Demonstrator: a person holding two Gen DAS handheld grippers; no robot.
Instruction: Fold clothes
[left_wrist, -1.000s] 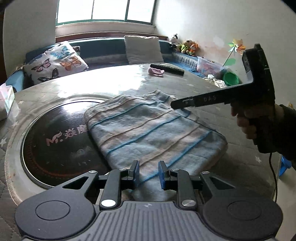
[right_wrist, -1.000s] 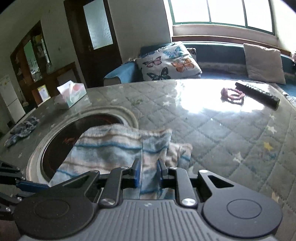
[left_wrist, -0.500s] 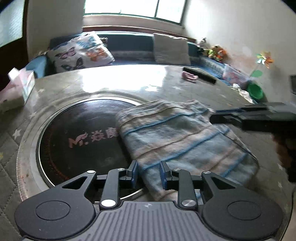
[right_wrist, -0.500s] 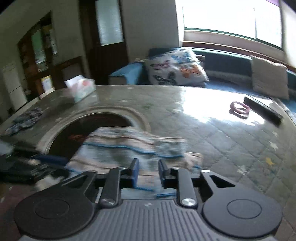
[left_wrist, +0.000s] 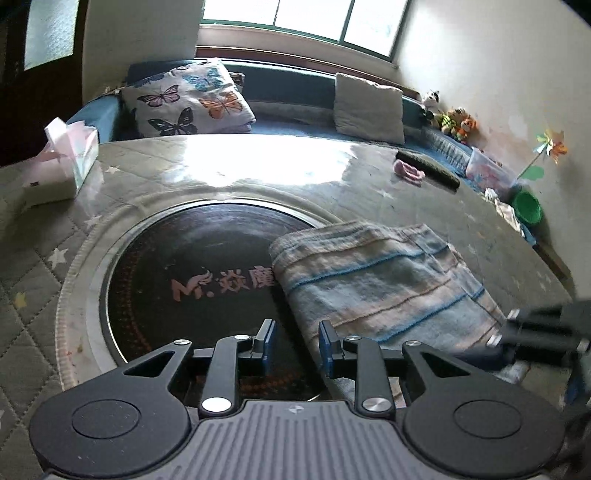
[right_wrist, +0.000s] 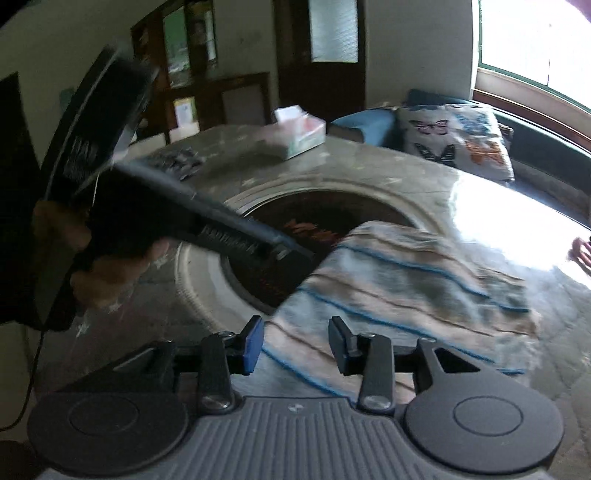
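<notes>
Right wrist view: right gripper (right_wrist: 295, 345) jaws just widened, empty, above folded blue-and-tan striped towel (right_wrist: 406, 291) near table's rim. Left gripper (left_wrist: 293, 345) also open, empty. Fold released; likely finished.

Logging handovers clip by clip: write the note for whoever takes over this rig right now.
Left gripper: open, empty, at the near left edge of the blue-and-beige striped towel.
Right gripper: jaws just opening, pads apart over the towel's near edge, nothing pinched.
Towel: lies folded, partly over the round black glass hotplate in the quilted grey table.
Done: at least one fold.
Left: probably a further fold or tidying; unclear.
</notes>
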